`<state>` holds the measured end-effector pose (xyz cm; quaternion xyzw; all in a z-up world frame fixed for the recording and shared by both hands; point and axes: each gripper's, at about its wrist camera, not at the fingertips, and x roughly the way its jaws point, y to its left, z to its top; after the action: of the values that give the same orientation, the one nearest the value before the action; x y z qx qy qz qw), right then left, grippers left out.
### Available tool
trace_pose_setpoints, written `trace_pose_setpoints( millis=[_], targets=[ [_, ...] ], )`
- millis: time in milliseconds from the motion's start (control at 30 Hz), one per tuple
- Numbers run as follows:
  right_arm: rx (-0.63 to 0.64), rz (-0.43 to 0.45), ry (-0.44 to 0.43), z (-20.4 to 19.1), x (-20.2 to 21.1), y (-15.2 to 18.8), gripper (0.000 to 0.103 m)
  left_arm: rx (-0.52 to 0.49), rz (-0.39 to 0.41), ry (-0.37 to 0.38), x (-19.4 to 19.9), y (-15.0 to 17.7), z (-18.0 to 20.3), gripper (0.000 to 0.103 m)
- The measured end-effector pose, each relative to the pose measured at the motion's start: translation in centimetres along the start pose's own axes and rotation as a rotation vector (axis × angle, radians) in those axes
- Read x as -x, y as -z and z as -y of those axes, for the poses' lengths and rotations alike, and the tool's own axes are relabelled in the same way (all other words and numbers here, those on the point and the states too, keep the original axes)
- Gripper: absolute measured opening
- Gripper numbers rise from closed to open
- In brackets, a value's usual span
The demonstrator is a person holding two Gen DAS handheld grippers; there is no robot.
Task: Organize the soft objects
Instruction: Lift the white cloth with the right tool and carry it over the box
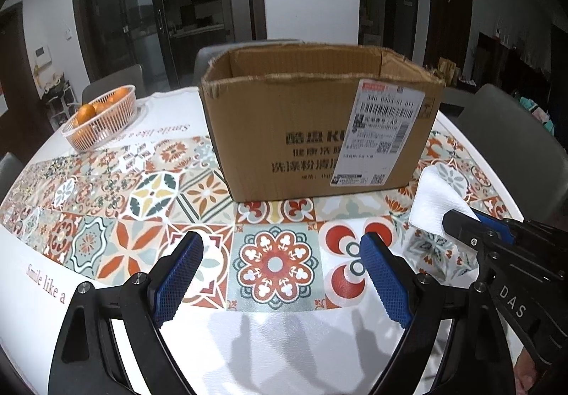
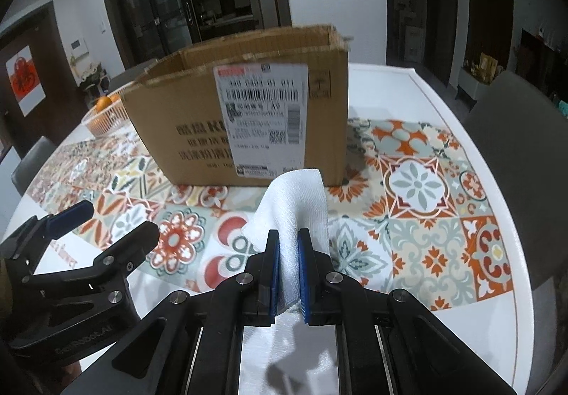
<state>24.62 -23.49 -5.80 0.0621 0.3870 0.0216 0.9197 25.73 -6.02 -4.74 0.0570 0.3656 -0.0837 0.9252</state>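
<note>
White cloth held above the patterned table, short of the cardboard box.

It is pinched upright by the right gripper, presumably for dropping into the open box; the left gripper is spread wide, empty.

On the white shipping label of the brown cardboard box, "340 0401 01 011" was printed above a barcode. "KU" was read among black Chinese characters on the box. "Smile like a" was lettered on the white table cover. "DAS" was marked on the right gripper.
</note>
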Motion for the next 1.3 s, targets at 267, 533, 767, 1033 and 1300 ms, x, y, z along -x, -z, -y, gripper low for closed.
trace_pose_setpoints(
  millis=[267,533,767,1033,1300],
  targets=[
    [0.0,0.059,-0.011,-0.7,2.0,-1.2,0.011,-0.01,0.073,-0.013,2.2,-1.3,-0.4,0.093],
    [-0.001,0.129,-0.02,-1.2,3.8,-2.8,0.011,-0.012,0.151,-0.021,4.2,-2.8,-0.9,0.095],
    [0.002,0.189,-0.032,-1.7,5.1,-4.3,0.011,-0.022,0.222,-0.032,5.6,-4.2,-1.3,0.097],
    [0.011,0.242,-0.037,-2.0,5.5,-6.0,0.011,-0.024,0.287,-0.047,6.4,-6.1,-1.7,0.098],
    [0.022,0.296,-0.038,-2.2,5.5,-8.3,0.011,-0.026,0.343,-0.059,6.6,-8.0,-2.1,0.099]
  ],
)
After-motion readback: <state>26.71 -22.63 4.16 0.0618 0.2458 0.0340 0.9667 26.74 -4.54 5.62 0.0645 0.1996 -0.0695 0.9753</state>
